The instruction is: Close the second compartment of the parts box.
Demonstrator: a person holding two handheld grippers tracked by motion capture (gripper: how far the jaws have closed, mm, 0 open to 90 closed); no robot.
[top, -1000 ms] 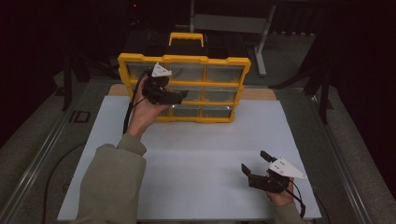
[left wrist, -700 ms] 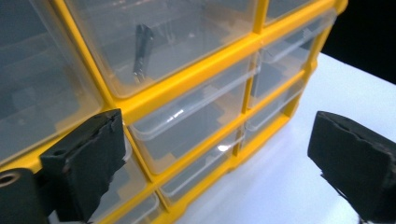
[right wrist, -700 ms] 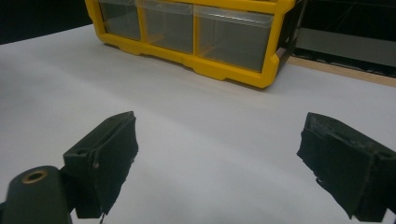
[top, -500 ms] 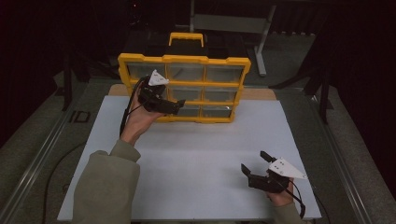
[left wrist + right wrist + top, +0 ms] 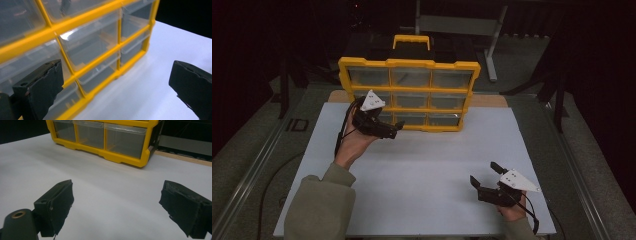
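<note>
At the cabinet front: the left gripper [image 5: 393,131] hangs just before the lower-left drawers of the yellow drawer cabinet [image 5: 409,64], jaws spread wide with nothing between them.
Cabinet position: upright at the far edge of the white table mat [image 5: 422,165], black carry handle side up, nine clear drawers [image 5: 91,45] all pushed in and apparently empty.
Right gripper: the right gripper [image 5: 484,179] sits low over the near right of the mat, well apart from the cabinet, jaws likewise apart and empty.
Risk, tipping: the cabinet stands unbraced; a pull on a drawer with only one gripper could likely drag or tilt the whole frame forward.
Risk, grip: drawer lips look thin and slick, so wide jaws coming in at a slant may slide off or catch the yellow divider [image 5: 98,60].
Change: against the earlier frames the left gripper has dropped lower and drawn slightly back from the drawer faces; the right gripper has stayed put.
</note>
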